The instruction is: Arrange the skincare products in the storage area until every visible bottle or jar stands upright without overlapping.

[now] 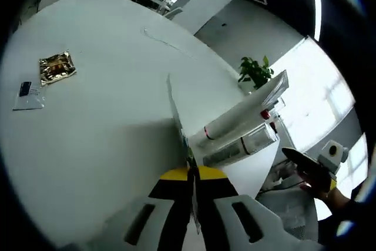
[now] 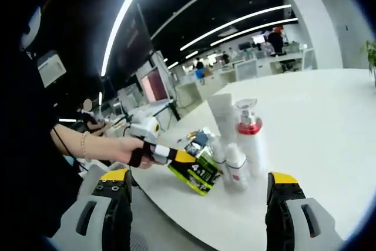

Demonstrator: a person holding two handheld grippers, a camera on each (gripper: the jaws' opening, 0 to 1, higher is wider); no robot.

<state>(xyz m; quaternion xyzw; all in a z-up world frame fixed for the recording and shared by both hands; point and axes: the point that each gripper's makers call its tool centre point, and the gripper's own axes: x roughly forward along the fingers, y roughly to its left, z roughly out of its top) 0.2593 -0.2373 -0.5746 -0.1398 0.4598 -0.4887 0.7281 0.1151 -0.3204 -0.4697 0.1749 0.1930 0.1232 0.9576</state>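
Note:
My left gripper (image 1: pixel 192 183) is shut on a flat green and black packet (image 2: pixel 198 171), which shows edge-on as a thin white sheet (image 1: pixel 175 113) in the left gripper view. In the right gripper view a hand holds the left gripper (image 2: pixel 176 157) with the packet up against a cluster of products at the table's edge. The cluster holds a tall white tube (image 2: pixel 222 116), a pump bottle with a red collar (image 2: pixel 251 139) and two small white bottles (image 2: pixel 236 167), all upright. The tube (image 1: pixel 238 119) and a bottle (image 1: pixel 244 145) lie just right of the packet. My right gripper (image 2: pixel 200 204) is open and short of the cluster.
The round white table (image 1: pixel 106 139) stretches away with a gold sachet (image 1: pixel 57 67) and a small blue and white sachet (image 1: pixel 27 96) lying flat at its far left. A potted plant (image 1: pixel 255 72) stands beyond the table. The right gripper (image 1: pixel 308 166) hovers off the table's edge.

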